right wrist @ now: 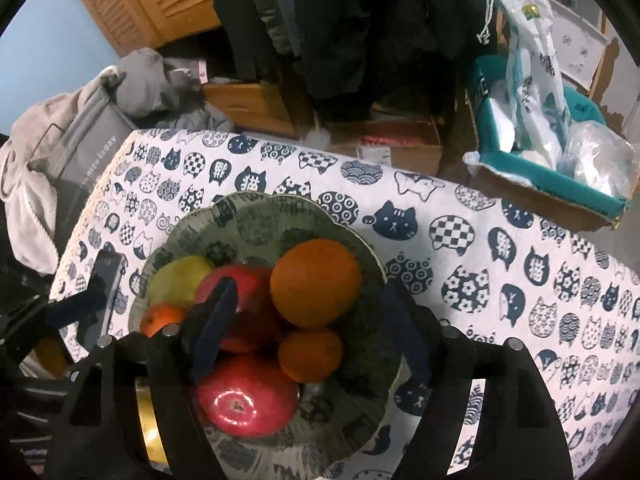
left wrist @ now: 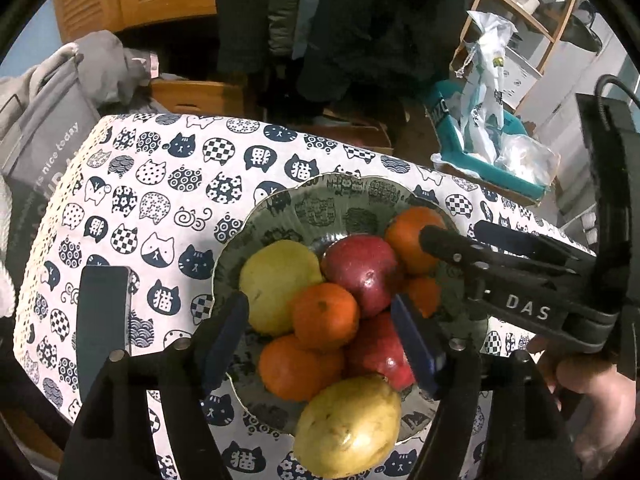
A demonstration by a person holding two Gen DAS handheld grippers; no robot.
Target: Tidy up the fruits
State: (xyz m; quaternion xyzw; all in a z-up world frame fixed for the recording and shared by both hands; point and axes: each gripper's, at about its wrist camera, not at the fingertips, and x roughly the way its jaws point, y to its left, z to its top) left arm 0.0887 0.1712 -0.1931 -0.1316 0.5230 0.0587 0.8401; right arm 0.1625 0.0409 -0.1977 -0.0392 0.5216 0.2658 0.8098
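With both my left hand-held gripper (left wrist: 320, 316) and right hand-held gripper (right wrist: 308, 324) spread and grasping nothing above the green plate (left wrist: 320, 204) on the tabletop (left wrist: 160, 184), all visible fruits, including 2 apples (left wrist: 362, 272), seem gathered, little left.

Left claw (left wrist: 320, 320): pointing steeply downward, jaws standing apart, nothing pressing against the blue pads (left wrist: 224, 336).
Right claw (right wrist: 308, 324): angling steeply downward, jaws parted, pads gripping nothing.
Right claw in left view (left wrist: 436, 240): reaching in from the right side.
Hand (left wrist: 596, 400): wrapping the right claw's handle, bare fingers showing.
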